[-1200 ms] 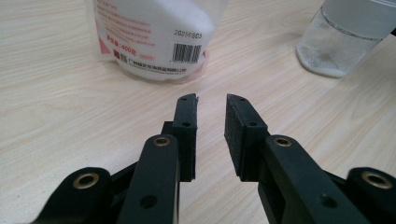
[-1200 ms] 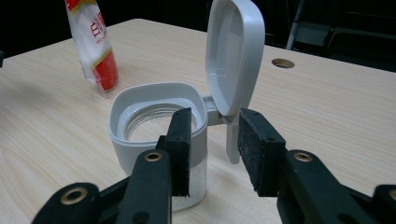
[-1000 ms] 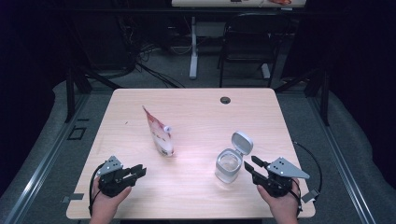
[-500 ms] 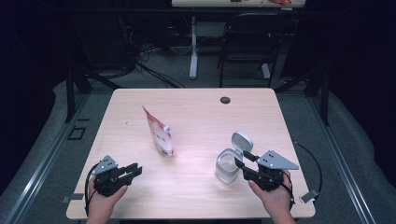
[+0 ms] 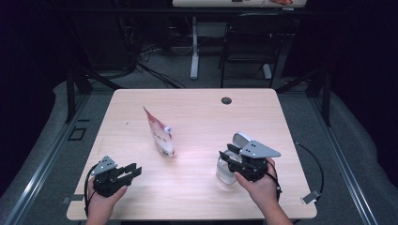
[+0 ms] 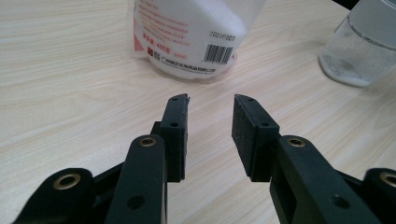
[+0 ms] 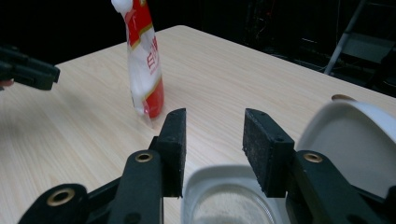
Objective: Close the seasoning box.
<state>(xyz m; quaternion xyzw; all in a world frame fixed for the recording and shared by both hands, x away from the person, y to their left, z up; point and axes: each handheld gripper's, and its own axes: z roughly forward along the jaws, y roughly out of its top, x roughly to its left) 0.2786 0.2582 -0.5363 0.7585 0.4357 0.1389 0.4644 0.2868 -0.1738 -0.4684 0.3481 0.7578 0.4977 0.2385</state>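
The right claw [image 5: 228, 158] had moved in over the clear lidded jar [image 5: 226, 171], jaws apart and just narrowing; the left claw [image 5: 133, 170], near the red-and-white pouch [image 5: 160, 133], had been opening, empty.

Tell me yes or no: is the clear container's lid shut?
No, the clear container stands open, its white lid flipped up beside the rim.

The desk [image 5: 197, 117] was pale wood with a fine straight grain. The pouch [image 5: 160, 136] was red and white, with a white cap, red print and a black barcode on its white lower part. The jar [image 5: 226, 171] was clear, with a white flip lid at its 12 o'clock. Both hand-held grippers, left [image 5: 133, 171] and right [image 5: 223, 154], were black with brass-coloured rivets; the right carried a grey plate.
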